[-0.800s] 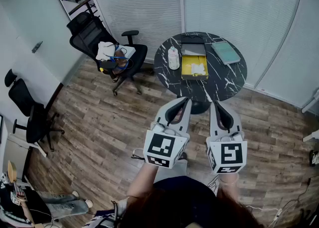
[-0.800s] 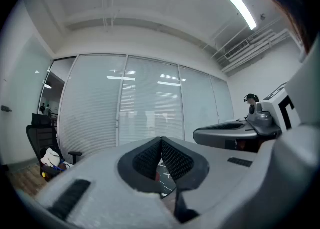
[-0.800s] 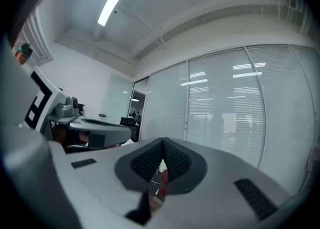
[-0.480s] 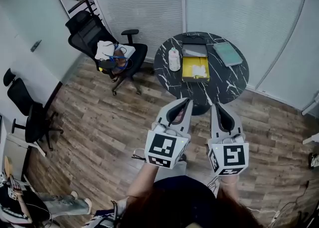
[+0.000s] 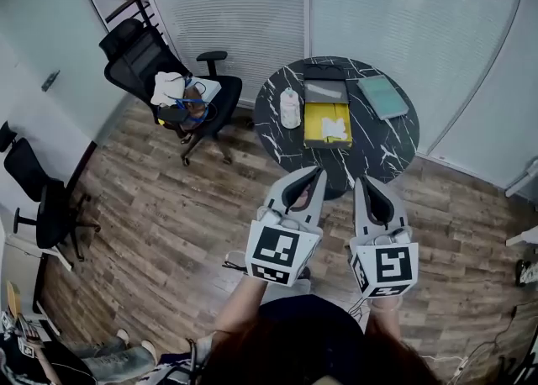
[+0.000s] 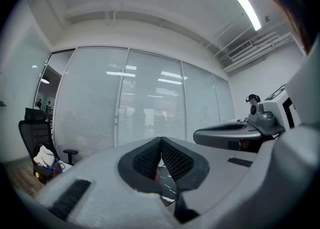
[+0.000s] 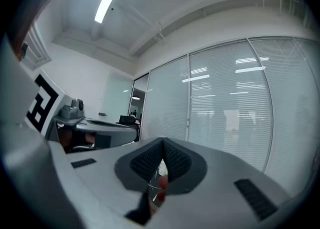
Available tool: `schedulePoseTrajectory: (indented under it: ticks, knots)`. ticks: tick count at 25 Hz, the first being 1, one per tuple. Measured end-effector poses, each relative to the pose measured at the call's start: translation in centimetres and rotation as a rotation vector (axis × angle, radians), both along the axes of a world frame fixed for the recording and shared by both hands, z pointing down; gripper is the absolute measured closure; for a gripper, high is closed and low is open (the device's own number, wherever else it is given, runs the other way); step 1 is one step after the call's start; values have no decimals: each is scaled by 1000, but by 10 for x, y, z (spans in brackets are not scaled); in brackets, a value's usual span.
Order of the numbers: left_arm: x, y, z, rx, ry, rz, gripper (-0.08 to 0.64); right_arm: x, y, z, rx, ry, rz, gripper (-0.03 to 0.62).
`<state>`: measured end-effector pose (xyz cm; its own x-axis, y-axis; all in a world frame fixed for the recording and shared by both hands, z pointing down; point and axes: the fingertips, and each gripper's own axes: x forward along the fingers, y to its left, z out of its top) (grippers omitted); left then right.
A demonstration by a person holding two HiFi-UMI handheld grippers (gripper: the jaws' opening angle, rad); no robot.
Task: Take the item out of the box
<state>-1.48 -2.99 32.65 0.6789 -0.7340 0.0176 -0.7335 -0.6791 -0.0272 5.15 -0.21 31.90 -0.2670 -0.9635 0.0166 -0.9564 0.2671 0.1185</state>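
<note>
Each tool the person carries has a pale grey, smooth plastic shell that narrows to a blunt point. The left claw [image 5: 315, 174] and the right claw [image 5: 360, 181] look like twins. Both are lined inside with black pads [image 6: 144, 159] of fine dimpled rubber, and each shell has a short black ribbed inset [image 7: 255, 198] set into its flank. Behind each sits a white cube, the left cube [image 5: 280, 250] and the right cube [image 5: 384, 266], printed with bold black square markers. The person wears a dark top [image 5: 311, 343].

No legible text, labels or numbers anywhere.
</note>
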Motion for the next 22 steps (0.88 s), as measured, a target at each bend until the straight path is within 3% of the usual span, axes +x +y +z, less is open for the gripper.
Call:
schedulePoseTrajectory:
  ticks: [9, 22]
  knots:
    - [1, -32, 4, -9, 4, 38, 534, -7, -39, 4, -5, 63, 39, 569]
    - [0, -60, 11, -33, 14, 49, 535, -2, -63, 6, -15, 24, 71, 569]
